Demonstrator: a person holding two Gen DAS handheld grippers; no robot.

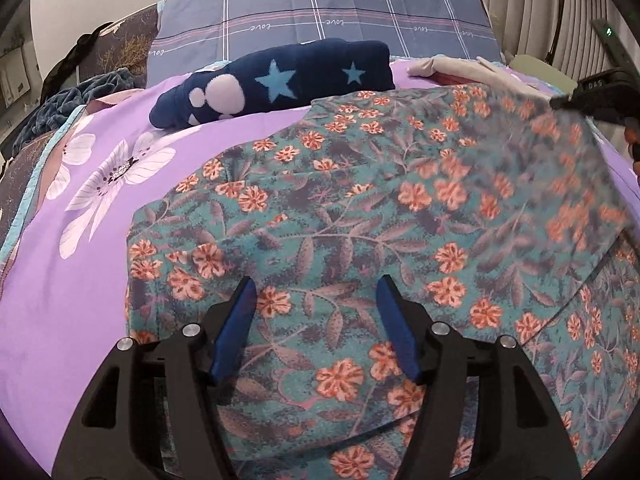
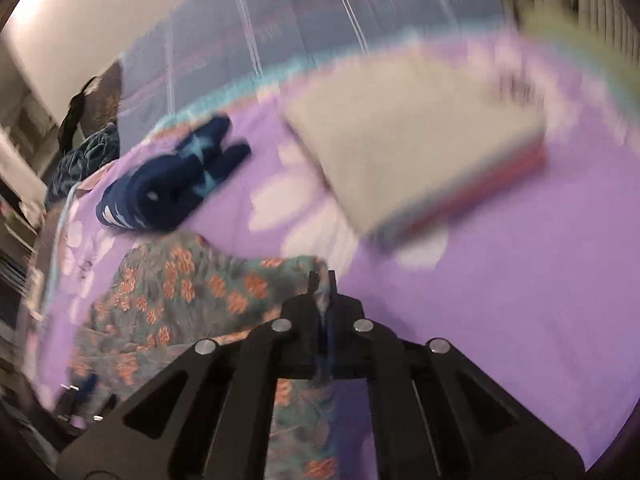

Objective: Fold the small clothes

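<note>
Now | left gripper (image 1: pixel 316 300) released | right gripper (image 2: pixel 321 280) grasping floral garment (image 1: pixel 360 208) | sheet (image 1: pixel 320 8) reads "love"

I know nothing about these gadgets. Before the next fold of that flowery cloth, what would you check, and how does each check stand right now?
1. Right tool has a grip on the floral garment: ok, shut on a pinch of its edge.
2. Left tool ready to pin or grab: ok, open above the garment, holding nothing.
3. Garment lying flat under the left tool: not ok, creases show and the right side is lifted.
4. Landing space on the purple sheet: ok, bare sheet beside the garment.
5. Navy star-patterned bundle out of the way: ok, apart from the garment.
6. Clear view from the right wrist camera: not ok, motion blur.
</note>
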